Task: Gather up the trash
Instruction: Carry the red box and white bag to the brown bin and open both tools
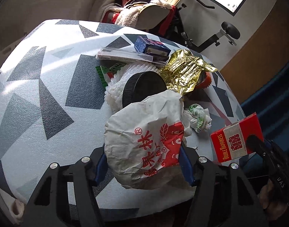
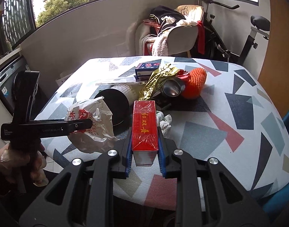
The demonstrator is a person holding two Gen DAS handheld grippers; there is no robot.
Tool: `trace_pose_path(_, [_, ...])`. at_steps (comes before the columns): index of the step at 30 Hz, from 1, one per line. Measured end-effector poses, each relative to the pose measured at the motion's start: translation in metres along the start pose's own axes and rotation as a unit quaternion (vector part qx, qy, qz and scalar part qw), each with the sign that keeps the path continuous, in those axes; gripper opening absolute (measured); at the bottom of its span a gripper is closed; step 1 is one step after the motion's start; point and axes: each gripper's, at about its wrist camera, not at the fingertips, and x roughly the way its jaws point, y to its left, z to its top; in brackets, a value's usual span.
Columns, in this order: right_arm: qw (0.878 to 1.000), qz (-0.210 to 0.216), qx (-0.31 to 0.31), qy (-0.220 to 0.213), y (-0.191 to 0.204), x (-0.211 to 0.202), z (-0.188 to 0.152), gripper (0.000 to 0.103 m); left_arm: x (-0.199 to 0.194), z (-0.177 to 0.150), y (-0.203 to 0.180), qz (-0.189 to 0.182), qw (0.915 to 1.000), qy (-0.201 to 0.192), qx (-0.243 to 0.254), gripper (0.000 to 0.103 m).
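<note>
My left gripper [image 1: 143, 162] is shut on a crumpled white paper wrapper with red print [image 1: 144, 141], held just above the table's near edge; it also shows in the right wrist view [image 2: 93, 121]. My right gripper [image 2: 144, 143] is shut on a red cigarette pack [image 2: 144, 123], seen side-on in the left wrist view [image 1: 237, 138]. On the table lie gold foil [image 1: 184, 71], a black-lidded can [image 1: 142, 89], white foam netting [image 1: 116, 87], a crumpled white-green wrapper [image 1: 198, 118], a blue box [image 1: 150, 45] and an orange knitted thing [image 2: 195, 81].
The patterned table [image 2: 239, 113] has a clear plastic case [image 1: 123, 54] and a metal can [image 2: 173, 89] among the pile. Behind it stand a chair heaped with clothes [image 2: 174, 32] and an exercise bike [image 2: 248, 37]. A washing machine [image 2: 6, 87] is at the left.
</note>
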Motion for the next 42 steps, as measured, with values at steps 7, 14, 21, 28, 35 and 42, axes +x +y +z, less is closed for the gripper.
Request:
trace_pose_path(7, [1.000,0.006,-0.003,-0.014,0.009,-0.026,-0.006,0.026,-0.046,-0.044,-0.019,0.014,0.9968,0.001,0.078,0.062])
trace_pose_path(14, [1.000,0.008,-0.004,-0.011,0.016,-0.043,-0.024,0.026,-0.066,-0.111,-0.015,0.012,0.9956,0.023,0.090,0.062])
trace_pose_path(21, [1.000,0.009,-0.013,-0.001,0.025,-0.051,-0.038,0.026,-0.069,-0.145,-0.021,0.027,0.9922,0.026,0.119,0.063])
trace_pose_path(28, [1.000,0.012,-0.016,0.008,0.027,-0.053,-0.045,0.026,-0.069,-0.151,-0.033,0.034,0.9901,0.025,0.134,0.076])
trace_pose_path(35, [0.999,0.032,-0.022,0.029,0.040,-0.046,-0.055,0.026,-0.088,-0.141,-0.031,0.060,0.9913,0.002,0.117,0.093])
trace_pose_path(42, [0.995,0.060,-0.039,0.072,0.064,-0.030,-0.081,0.026,-0.106,-0.125,-0.015,0.093,0.9920,-0.020,0.082,0.094])
